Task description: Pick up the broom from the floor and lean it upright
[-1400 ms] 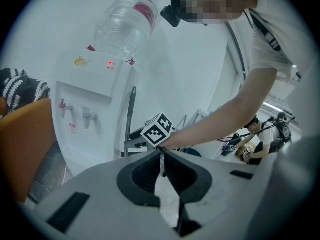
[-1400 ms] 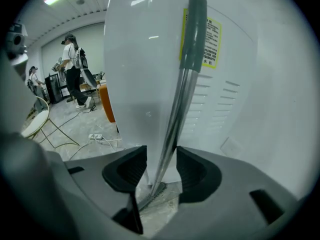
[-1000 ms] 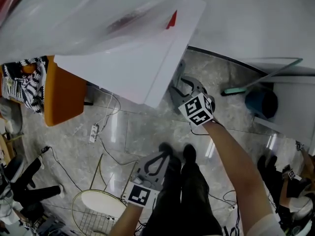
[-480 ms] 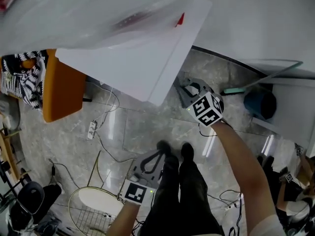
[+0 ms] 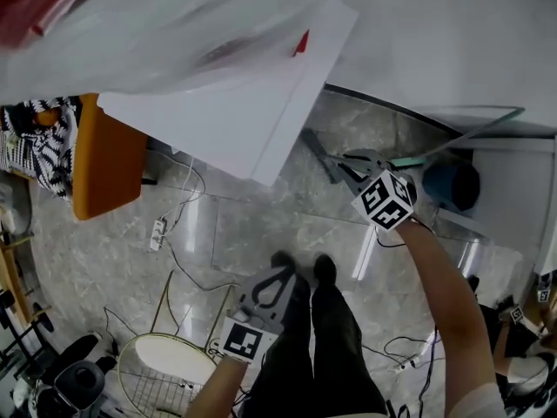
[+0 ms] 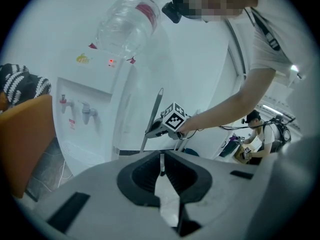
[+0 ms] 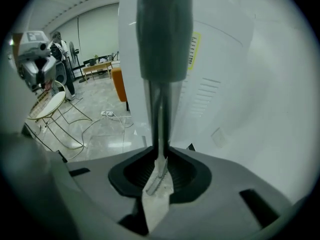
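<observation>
Right gripper view is showing the right gripper [image 7: 161,160] clamping the grey-handled broom [image 7: 161,119] by its thin metal pole. The jaws have just been closing, and the pads are now pressing on the pole from both sides. A thicker dark grey grip sleeve [image 7: 165,31] is rising above them. The tall white water dispenser [image 7: 220,84] is filling the background just behind the pole.

From the left gripper view, the broom [image 6: 153,116] is standing steeply, tilting a little, just beside the water dispenser [image 6: 95,124], which is carrying a clear plastic bottle [image 6: 127,24] on top. The right gripper [image 6: 150,132] is holding the pole partway up. The pole's lower end is hidden behind the left gripper [image 6: 161,165], so I cannot tell whether the broom is touching the floor.

The left gripper's jaws are sitting together with nothing between them.

In the head view, the right gripper [image 5: 341,169] is reaching out over the grey marble floor [image 5: 261,225] near the dispenser's corner, with the broom's dark handle [image 5: 318,151] slanting past it. The left gripper [image 5: 284,271] is hanging low by the person's black trousers [image 5: 326,347]. An orange chair [image 5: 104,168] is standing well apart on the left.
</observation>
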Demonstrator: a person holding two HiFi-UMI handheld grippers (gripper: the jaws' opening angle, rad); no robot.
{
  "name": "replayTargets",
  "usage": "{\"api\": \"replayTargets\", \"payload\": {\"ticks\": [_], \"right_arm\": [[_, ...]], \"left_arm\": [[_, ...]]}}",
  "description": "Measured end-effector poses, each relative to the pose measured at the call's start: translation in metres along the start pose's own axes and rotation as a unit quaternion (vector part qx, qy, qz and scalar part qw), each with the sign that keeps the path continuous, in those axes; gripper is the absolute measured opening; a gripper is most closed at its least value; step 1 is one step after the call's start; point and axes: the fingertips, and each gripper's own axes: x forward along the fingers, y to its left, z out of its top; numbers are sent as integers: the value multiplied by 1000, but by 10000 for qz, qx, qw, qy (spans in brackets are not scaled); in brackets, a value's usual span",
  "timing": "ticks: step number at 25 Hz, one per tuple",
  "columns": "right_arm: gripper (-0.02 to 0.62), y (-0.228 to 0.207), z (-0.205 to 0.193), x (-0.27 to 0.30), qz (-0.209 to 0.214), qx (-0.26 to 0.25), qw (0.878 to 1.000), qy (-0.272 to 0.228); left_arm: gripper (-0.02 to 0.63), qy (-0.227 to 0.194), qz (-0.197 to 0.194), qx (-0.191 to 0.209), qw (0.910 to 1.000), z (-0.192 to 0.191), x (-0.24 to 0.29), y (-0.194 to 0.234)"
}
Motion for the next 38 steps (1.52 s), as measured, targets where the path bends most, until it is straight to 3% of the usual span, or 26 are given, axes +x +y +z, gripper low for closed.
{"api": "replayTargets", "payload": {"ticks": [19,23,38], "right_arm": [[83,7,-74,-69,23,382,9979,531],[83,8,-82,-54,-249,532,9944,880],[83,30,-1,49,-318,658,9968,322]], "left_arm": [[25,144,-503,291,9982,7,21,-31],[25,159,-546,367,9977,2,24,-37],[25,187,-139,40,9997,-36,-8,-2]]}}
